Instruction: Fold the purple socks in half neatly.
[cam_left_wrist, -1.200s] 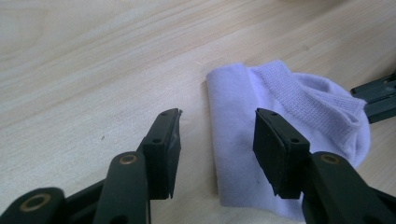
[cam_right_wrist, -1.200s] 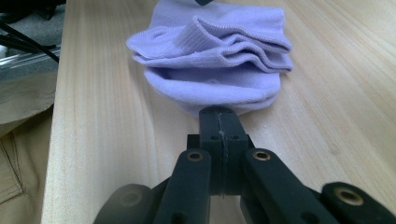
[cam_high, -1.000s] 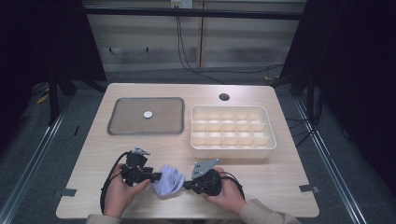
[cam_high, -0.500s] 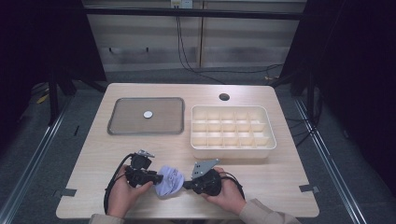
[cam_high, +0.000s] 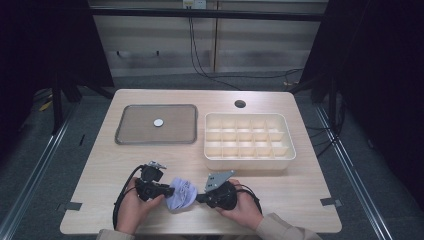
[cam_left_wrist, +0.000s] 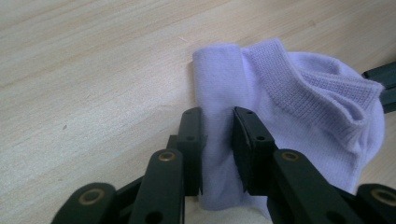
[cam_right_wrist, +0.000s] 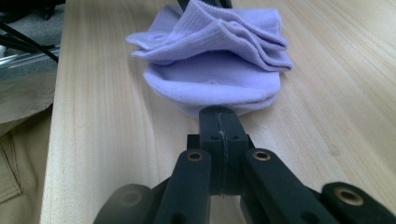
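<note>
A lilac sock (cam_high: 181, 195) lies bunched and folded on the wooden table near its front edge, between my two grippers. My left gripper (cam_high: 170, 191) comes at it from the left; in the left gripper view the sock (cam_left_wrist: 289, 93) has a folded edge pinched between the jaws of the left gripper (cam_left_wrist: 217, 123). My right gripper (cam_high: 199, 198) meets the sock from the right. In the right gripper view the right gripper (cam_right_wrist: 219, 114) has its jaws pressed together at the rounded end of the sock (cam_right_wrist: 215, 70), which rests on the table.
A flat grey tray (cam_high: 121, 136) with a small white disc (cam_high: 158, 122) sits at the back left. A cream box (cam_high: 289, 156) divided into several compartments stands at the back right. A round hole (cam_high: 240, 104) marks the table's far side.
The left gripper has shifted slightly right, into the sock, and the sock looks more bunched between the grippers. The right gripper has stayed put.
</note>
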